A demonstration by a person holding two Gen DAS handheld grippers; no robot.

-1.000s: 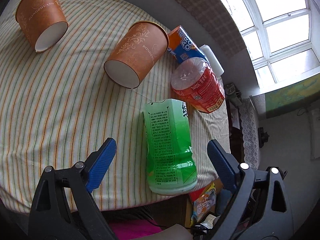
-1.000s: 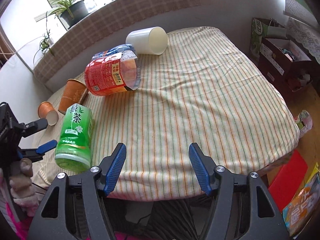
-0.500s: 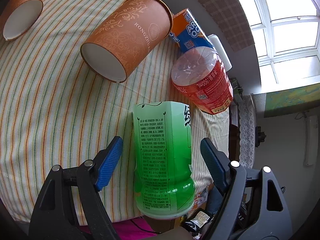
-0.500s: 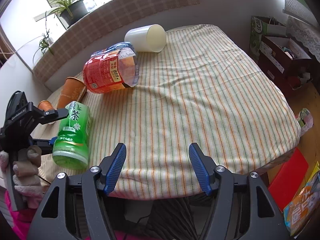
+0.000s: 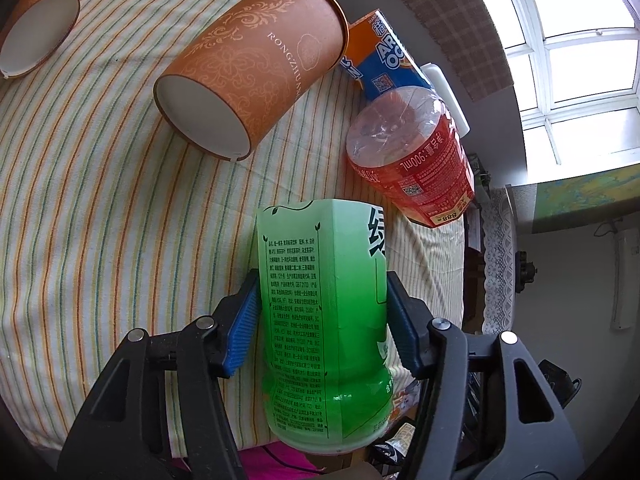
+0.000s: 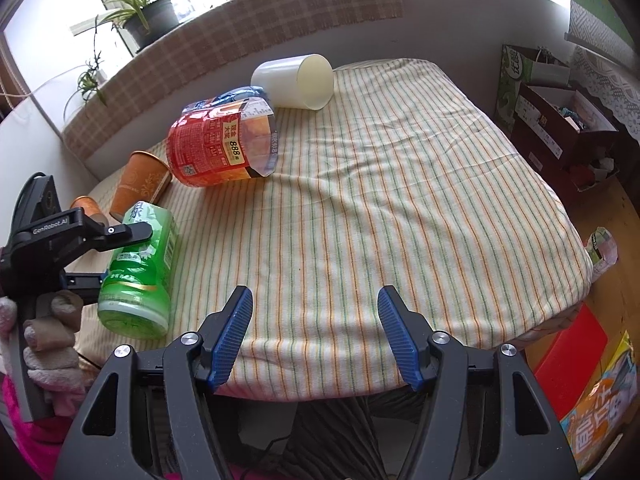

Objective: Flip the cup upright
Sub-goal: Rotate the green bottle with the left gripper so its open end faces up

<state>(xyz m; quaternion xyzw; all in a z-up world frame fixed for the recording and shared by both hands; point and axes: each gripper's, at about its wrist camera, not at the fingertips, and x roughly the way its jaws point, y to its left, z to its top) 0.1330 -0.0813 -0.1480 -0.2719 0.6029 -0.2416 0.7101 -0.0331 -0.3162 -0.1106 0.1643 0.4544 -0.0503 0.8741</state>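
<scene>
A green cut-bottle cup (image 5: 324, 320) lies on its side near the front left edge of the striped table (image 6: 380, 208); it also shows in the right wrist view (image 6: 140, 268). My left gripper (image 5: 320, 320) is shut on the green cup, its blue pads (image 5: 240, 328) pressed against both sides of the cup's body. The same gripper shows in the right wrist view (image 6: 68, 240). My right gripper (image 6: 316, 332) is open and empty at the table's front edge.
A large orange paper cup (image 5: 252, 80), a small orange cup (image 5: 36, 28), a red cut-bottle cup (image 5: 412, 160), a blue-orange one (image 5: 384, 60) and a white cup (image 6: 296, 80) lie on their sides. Boxes and bags (image 6: 552, 120) stand at the right.
My left gripper has moved forward around the green cup and closed on it. The right gripper has stayed where it was, open.
</scene>
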